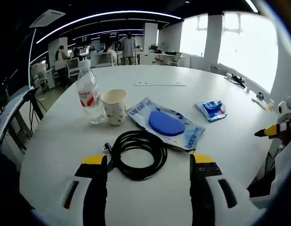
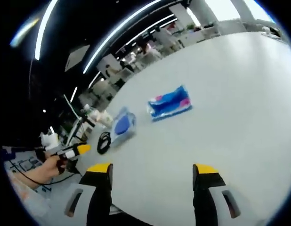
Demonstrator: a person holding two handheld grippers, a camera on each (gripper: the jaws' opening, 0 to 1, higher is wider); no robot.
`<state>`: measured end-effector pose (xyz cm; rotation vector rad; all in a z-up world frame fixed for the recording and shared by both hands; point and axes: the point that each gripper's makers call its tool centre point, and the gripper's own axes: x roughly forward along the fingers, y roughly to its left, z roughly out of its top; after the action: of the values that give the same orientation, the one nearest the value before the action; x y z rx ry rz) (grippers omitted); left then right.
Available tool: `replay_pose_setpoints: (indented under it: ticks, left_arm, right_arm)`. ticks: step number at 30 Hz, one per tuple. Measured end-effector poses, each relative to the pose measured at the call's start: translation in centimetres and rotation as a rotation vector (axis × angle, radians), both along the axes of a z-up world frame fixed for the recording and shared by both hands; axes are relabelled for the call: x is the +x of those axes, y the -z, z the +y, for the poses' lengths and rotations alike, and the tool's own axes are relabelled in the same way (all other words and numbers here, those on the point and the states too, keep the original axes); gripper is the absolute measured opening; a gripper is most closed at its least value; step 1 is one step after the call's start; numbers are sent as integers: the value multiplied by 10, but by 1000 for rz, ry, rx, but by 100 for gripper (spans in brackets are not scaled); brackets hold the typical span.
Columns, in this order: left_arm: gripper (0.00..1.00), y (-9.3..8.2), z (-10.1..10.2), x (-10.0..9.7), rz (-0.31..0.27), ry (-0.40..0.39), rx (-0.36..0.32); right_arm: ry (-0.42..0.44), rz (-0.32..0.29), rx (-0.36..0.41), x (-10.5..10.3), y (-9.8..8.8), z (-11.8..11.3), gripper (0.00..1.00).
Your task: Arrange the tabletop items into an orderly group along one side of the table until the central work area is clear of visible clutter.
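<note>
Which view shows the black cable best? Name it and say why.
The left gripper view. There the cable lies coiled on the table, near and sharp, just ahead of the open left hand-held gripper, its plug end visible. In the right gripper view the cable is a small, distant loop beside the blue pack.

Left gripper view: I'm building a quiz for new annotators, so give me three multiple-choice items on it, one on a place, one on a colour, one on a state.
1. Where does the paper cup stand?
A. Right beside the water bottle
B. Inside the coiled black cable
C. On the blue pouch

2. What colour is the round shape on the blue pouch?
A. Red
B. Blue
C. Yellow

3. How do the jaws of the left gripper stand?
A. Shut on the cable
B. Shut on nothing
C. Open, holding nothing

Key: 1 A, cup and bottle stand side by side; 2 B, the disc is solid blue; 3 C, bare table shows between the yellow tips.
</note>
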<state>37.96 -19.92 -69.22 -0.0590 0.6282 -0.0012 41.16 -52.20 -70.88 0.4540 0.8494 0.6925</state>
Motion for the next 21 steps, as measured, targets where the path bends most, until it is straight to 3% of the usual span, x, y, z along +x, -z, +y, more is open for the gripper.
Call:
replay_pose_setpoints:
  ticks: [3, 10, 16, 18, 21]
  left_arm:
    - [71, 2, -9, 1, -8, 25, -11]
    - [68, 11, -8, -5, 13, 9, -16]
    - [66, 17, -16, -4, 61, 119, 39]
    - [65, 15, -15, 1, 54, 134, 53]
    - [55, 15, -24, 8, 60, 189, 22]
  right_arm:
    - [4, 2, 3, 1, -1, 0, 70]
    - [-13, -10, -14, 3, -2, 1, 70]
    - [-11, 8, -23, -1, 2, -3, 68]
    - [-4, 25, -23, -3, 4, -6, 67]
    - [15, 35, -12, -4, 4, -8, 66]
